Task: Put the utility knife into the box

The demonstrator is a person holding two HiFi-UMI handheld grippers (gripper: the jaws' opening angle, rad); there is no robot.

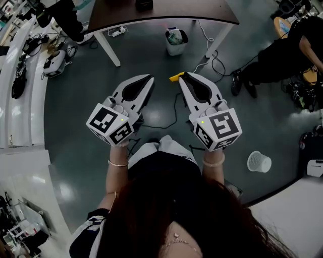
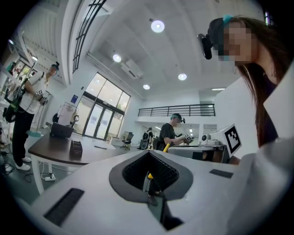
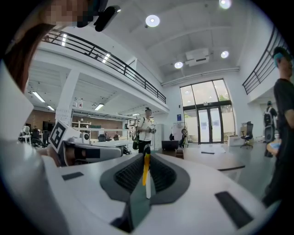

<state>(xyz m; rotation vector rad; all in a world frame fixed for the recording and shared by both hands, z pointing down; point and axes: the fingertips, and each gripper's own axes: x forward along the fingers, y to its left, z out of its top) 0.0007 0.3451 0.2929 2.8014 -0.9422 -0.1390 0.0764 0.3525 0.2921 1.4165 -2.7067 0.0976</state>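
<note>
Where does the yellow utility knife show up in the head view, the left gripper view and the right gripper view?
Head view: the yellow utility knife pokes from the right gripper's shut tips, upper centre.
Left gripper view: a yellow sliver just right of centre, beyond the jaws.
Right gripper view: upright strip clamped between the jaws, centre.
Shared landmark: the dark brown table.

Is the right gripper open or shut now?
Shut on the utility knife: its yellow body stands clamped between the jaws of the right gripper.

No readable text anywhere (all too small).
</note>
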